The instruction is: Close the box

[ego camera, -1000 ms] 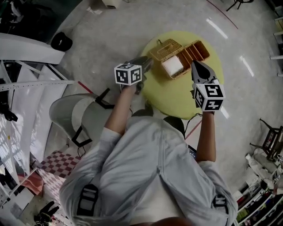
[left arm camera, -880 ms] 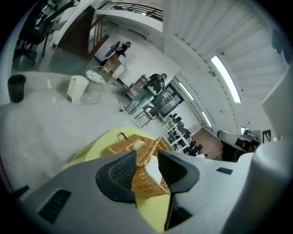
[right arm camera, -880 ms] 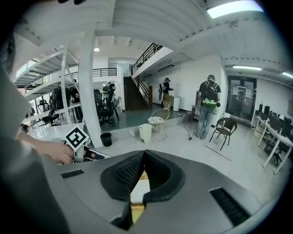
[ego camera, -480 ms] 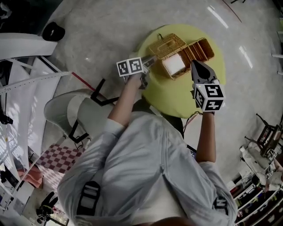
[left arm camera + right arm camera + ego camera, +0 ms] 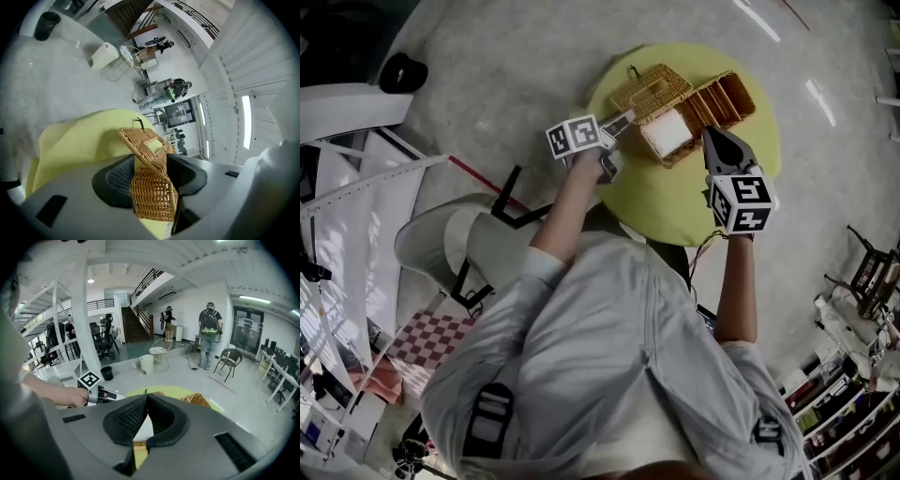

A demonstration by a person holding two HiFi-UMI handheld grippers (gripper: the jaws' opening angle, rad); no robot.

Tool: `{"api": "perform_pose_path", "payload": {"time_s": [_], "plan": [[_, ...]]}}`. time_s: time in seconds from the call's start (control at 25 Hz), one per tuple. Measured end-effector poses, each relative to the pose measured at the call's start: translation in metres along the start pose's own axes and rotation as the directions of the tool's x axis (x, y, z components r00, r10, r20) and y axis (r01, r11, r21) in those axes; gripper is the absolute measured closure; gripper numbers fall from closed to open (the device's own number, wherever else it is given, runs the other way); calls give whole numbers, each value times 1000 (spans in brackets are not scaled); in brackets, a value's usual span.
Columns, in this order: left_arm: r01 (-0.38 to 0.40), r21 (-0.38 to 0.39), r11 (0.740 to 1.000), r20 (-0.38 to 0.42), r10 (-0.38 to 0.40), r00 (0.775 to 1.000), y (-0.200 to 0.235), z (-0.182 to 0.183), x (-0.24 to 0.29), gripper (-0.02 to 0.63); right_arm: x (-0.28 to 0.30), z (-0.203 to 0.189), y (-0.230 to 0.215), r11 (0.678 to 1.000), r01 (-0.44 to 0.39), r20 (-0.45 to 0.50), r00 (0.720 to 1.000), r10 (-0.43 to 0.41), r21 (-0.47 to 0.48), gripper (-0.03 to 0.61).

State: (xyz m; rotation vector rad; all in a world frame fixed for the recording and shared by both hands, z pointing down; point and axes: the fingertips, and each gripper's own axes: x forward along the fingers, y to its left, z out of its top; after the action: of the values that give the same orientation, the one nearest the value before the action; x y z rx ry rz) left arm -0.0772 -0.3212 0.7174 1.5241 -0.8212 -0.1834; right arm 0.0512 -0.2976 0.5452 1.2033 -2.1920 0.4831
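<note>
The wicker box (image 5: pixel 724 98) is set open on the far half of the yellow table (image 5: pixel 675 202); its lid (image 5: pixel 652 89) is tilted back toward the table's left edge; that lid is straddled, unclamped, by the left tongs (image 5: pixel 622 122), whose jaws have just been opening wide; the right tongs (image 5: pixel 709 134) are held over the table's near right, tips together, empty; the lid's free edge is best nipped and swung over on its hinge while the body is steadied.

**A:** How is the light?

**B:** Bright and even, from ceiling strip lights (image 5: pixel 247 122). In the head view they leave white glare streaks (image 5: pixel 818 101) on the floor (image 5: pixel 506 75).

**A:** Any distortion?

**B:** Both gripper views bulge strongly, with black corners. The wicker box (image 5: pixel 150 192) looks sharp, and a soft shadow lies beside it on the yellow tabletop (image 5: pixel 70 140).
</note>
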Motion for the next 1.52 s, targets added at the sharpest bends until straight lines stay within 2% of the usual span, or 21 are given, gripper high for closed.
{"api": "perform_pose_path", "payload": {"time_s": [0.12,0.4,0.6,0.8,1.04,1.24,1.52], "plan": [[-24,12,1000,-2,24,1000,2,0,1,402,0,1,0,1000,3,-2,1000,-3,0,555],[-8,0,1000,24,8,1000,1,1,-1,433,-4,2,-2,1000,8,6,1000,-8,-2,555],[-24,54,998,57,21,998,-6,8,-7,475,-15,2,-6,1000,25,17,1000,-25,-3,555],[-20,76,997,103,12,995,-17,15,-16,523,-29,2,-9,999,45,31,998,-46,3,555],[-18,189,982,131,-7,991,-35,15,-26,545,-46,-2,-6,998,58,49,997,-58,9,555],[-32,334,942,127,-12,992,-48,11,-30,549,-53,-8,-4,998,60,61,996,-61,11,555],[-70,555,829,93,22,995,-66,-8,-37,549,-74,-15,-2,997,73,90,993,-74,19,555]]}}
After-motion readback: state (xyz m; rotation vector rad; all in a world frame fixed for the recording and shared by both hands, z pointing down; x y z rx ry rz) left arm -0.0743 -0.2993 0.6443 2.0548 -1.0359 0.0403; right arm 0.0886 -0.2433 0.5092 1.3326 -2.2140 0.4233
